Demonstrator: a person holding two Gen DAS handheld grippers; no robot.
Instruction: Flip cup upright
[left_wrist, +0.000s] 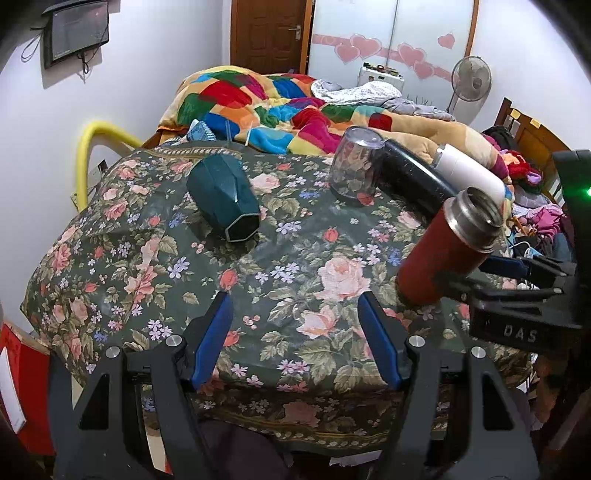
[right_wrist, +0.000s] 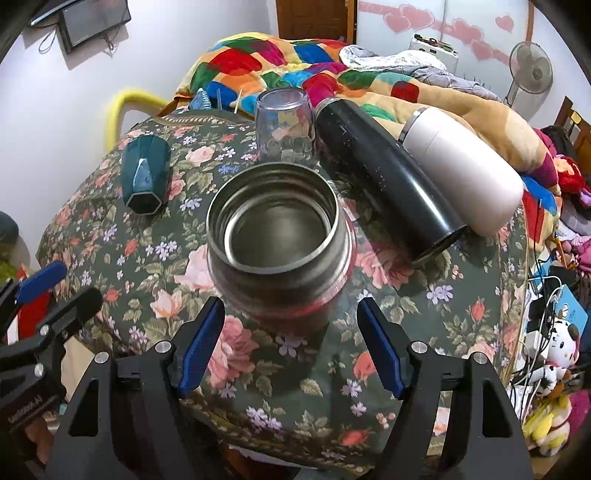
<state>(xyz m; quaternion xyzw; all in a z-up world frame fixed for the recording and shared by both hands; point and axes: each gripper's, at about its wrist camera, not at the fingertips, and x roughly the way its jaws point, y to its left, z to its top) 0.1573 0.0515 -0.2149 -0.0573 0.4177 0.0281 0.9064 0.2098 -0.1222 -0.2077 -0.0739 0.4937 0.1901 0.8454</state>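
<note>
Right gripper (right_wrist: 290, 350), jaws spread, frames the upright red flask (right_wrist: 280, 236); at 11 o'clock, the green cup (right_wrist: 144, 177) lies unflipped.

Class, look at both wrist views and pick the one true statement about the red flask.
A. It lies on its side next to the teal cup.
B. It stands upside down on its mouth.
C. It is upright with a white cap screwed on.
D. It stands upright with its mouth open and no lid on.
D: the red flask stands on the floral tablecloth, and the right wrist view looks straight down into its open steel mouth, with no lid on it.
</note>
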